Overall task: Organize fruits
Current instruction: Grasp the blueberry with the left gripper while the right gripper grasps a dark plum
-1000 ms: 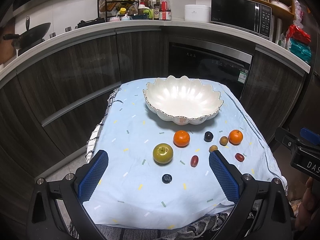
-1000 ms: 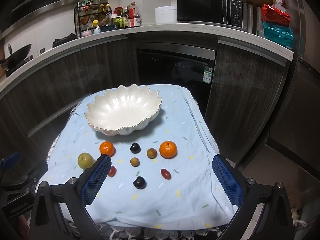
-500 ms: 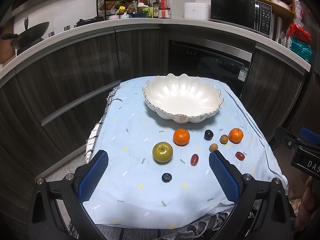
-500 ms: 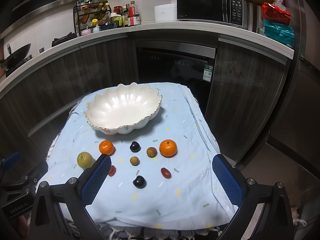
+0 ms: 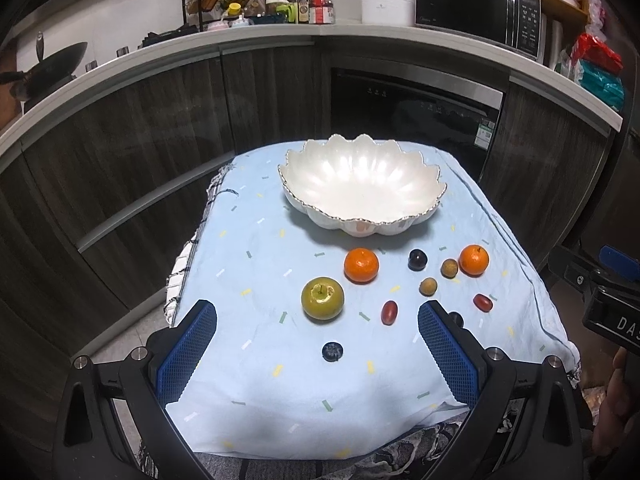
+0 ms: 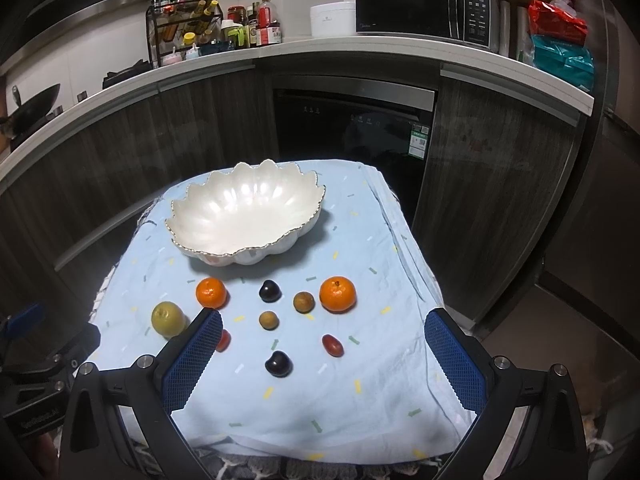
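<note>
Now both hand-held grippers, left (image 5: 316, 354) and right (image 6: 322, 354), hover wide open; round yellow-green apple (image 5: 322, 298) at twelve o'clock looks firm, smooth — grip its sides.

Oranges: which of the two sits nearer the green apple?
The left orange, just beyond the green apple; the other orange lies far right, past the small brown fruits.

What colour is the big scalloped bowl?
Pearly white bowl with a thin metallic rim, clearest in the left wrist view.
</note>
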Motion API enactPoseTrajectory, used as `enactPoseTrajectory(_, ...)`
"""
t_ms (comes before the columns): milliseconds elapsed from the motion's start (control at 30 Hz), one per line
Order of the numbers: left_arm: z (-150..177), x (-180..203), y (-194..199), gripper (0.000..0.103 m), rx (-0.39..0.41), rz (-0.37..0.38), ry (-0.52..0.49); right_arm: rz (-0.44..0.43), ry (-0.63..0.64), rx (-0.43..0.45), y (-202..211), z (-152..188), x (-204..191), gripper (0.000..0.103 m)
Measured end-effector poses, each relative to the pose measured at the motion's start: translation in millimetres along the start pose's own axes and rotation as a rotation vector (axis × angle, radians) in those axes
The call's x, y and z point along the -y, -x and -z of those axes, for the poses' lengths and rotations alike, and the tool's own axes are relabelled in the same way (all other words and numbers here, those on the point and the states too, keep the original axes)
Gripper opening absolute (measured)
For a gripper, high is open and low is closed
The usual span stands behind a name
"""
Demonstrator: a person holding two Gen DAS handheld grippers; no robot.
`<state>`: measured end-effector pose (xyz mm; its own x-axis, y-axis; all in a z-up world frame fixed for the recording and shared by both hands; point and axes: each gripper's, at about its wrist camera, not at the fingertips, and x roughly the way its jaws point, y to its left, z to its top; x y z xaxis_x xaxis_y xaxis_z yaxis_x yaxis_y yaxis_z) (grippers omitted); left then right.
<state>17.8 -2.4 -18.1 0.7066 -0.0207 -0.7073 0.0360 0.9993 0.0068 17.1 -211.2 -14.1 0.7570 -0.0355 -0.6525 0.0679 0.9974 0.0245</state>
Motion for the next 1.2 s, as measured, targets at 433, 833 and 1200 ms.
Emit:
enactPoseTrajectory(433, -5, 5, -26, 0.103, -0.076, -0.011, -0.037, -0.009, 0.001, -0.06, -25, -5, 2, 0.103)
enactPoseTrajectory(833, -3, 9, -56, 0.084, -0.165, -0.012, -0.049, -0.025, 0.039, -0.11, -55, -3, -4, 0.098)
enactPoseTrajectory(1200, 7, 10, -83, 0.079, -0.25, 0.018, -0.046, -0.06, 0.081, -0.186, -81, 7, -14, 0.091)
